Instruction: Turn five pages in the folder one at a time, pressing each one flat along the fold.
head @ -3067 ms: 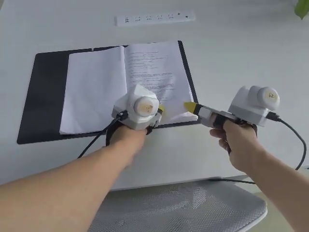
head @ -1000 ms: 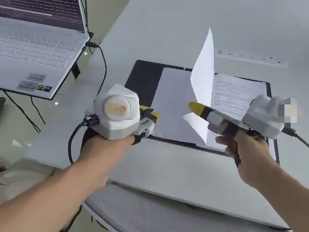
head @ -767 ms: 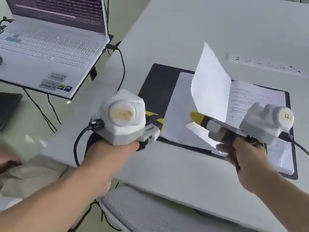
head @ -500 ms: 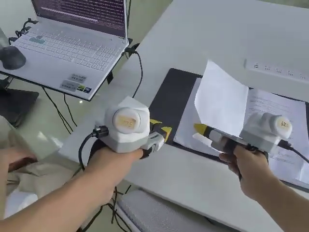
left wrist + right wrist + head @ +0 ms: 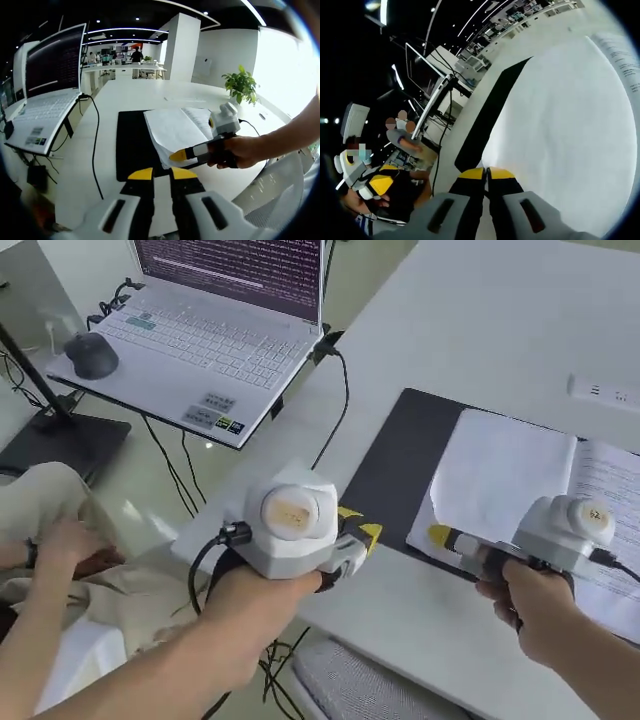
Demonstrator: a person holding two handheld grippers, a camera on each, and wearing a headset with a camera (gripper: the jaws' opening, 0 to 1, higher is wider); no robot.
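The black folder (image 5: 400,455) lies open on the white table. A blank white page (image 5: 500,475) slopes low over its left half, and my right gripper (image 5: 438,536) is shut on that page's near corner. In the right gripper view the page (image 5: 560,125) spreads out from the closed jaws of the right gripper (image 5: 486,173), with the printed sheet (image 5: 620,55) beyond it. My left gripper (image 5: 358,525) hovers shut at the table's near edge, left of the folder, holding nothing. The left gripper view shows my left gripper (image 5: 156,174) facing the folder (image 5: 132,145) and the right gripper (image 5: 176,156).
An open laptop (image 5: 220,340) sits on a lower surface to the left, with a mouse (image 5: 90,355) and hanging cables (image 5: 335,410). A power strip (image 5: 605,392) lies behind the folder. A person's hands rest at the far left (image 5: 60,550). A potted plant (image 5: 241,85) stands at the far side.
The page, upright a second ago, has come down leftward over the folder's left half, still in the right gripper. The head camera has swung left. The left gripper stays off the folder.
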